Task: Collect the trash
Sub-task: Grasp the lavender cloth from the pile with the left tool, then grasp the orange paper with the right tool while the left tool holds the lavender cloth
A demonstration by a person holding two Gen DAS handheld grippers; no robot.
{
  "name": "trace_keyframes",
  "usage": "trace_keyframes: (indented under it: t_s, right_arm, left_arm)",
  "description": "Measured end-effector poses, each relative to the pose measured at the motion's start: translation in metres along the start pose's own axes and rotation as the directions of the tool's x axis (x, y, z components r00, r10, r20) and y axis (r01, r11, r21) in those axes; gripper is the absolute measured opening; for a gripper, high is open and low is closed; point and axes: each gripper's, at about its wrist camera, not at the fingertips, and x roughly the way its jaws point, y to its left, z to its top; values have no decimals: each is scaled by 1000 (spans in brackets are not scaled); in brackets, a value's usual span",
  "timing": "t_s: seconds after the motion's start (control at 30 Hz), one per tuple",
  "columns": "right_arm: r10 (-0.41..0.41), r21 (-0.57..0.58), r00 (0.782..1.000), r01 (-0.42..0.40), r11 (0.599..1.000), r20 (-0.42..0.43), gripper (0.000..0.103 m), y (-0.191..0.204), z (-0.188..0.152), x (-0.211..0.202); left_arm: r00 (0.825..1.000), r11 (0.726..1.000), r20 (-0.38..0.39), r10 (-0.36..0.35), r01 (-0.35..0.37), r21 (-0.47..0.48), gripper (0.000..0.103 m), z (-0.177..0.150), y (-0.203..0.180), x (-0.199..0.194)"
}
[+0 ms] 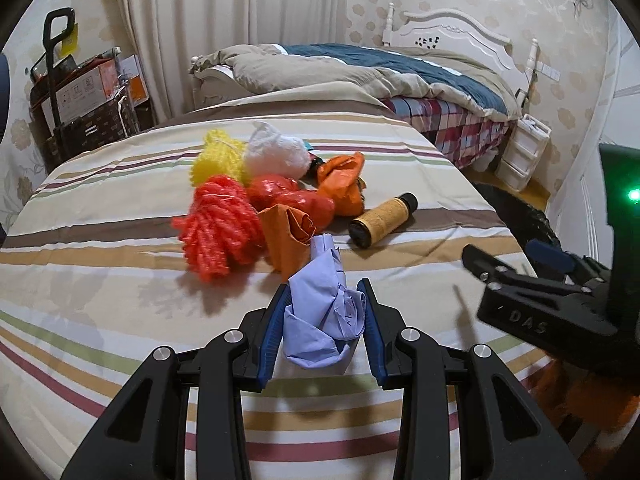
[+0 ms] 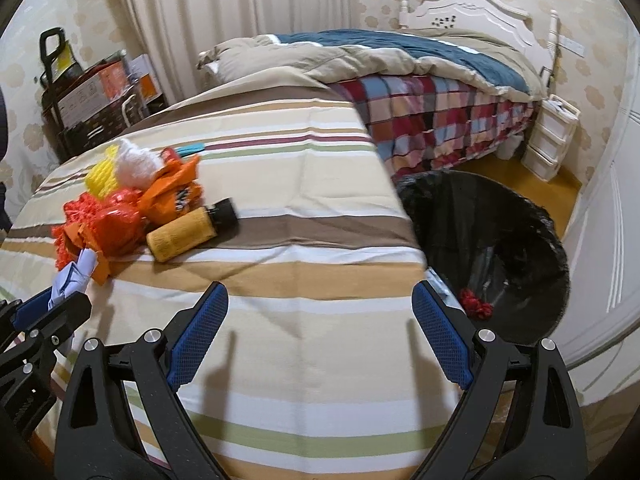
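My left gripper (image 1: 325, 292) is shut on a crumpled lilac paper (image 1: 324, 320), just above the striped bedsheet (image 1: 100, 280). Beyond it lies a trash pile: red net (image 1: 220, 228), yellow net (image 1: 220, 158), white fluff (image 1: 276, 150), red wrapper (image 1: 292, 198), orange wrappers (image 1: 344, 184) and a yellow bottle with a black cap (image 1: 382, 220). My right gripper (image 2: 320, 300) is open and empty over the bed's right edge. A bin with a black bag (image 2: 492, 252) stands on the floor to its right, with a red scrap (image 2: 476, 304) inside. The pile (image 2: 132, 208) shows at the left in the right wrist view.
A second bed with a plaid sheet (image 2: 440, 108) and quilt stands behind. A white drawer unit (image 2: 550, 148) is beside it. Boxes and a trolley (image 1: 80, 96) stand at the back left. Curtains hang behind.
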Motion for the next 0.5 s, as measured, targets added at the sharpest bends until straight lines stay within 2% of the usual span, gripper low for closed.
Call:
trace_keyframes:
  t_s: [0.2, 0.5]
  right_arm:
    - [-4, -44, 1000, 4, 999, -4, 91, 17, -1, 0]
    - [7, -14, 1000, -8, 1000, -10, 91, 12, 1, 2]
  left_arm:
    - [1000, 999, -8, -24, 24, -25, 37, -2, 8, 4]
    - [999, 998, 13, -52, 53, -25, 37, -4, 12, -4]
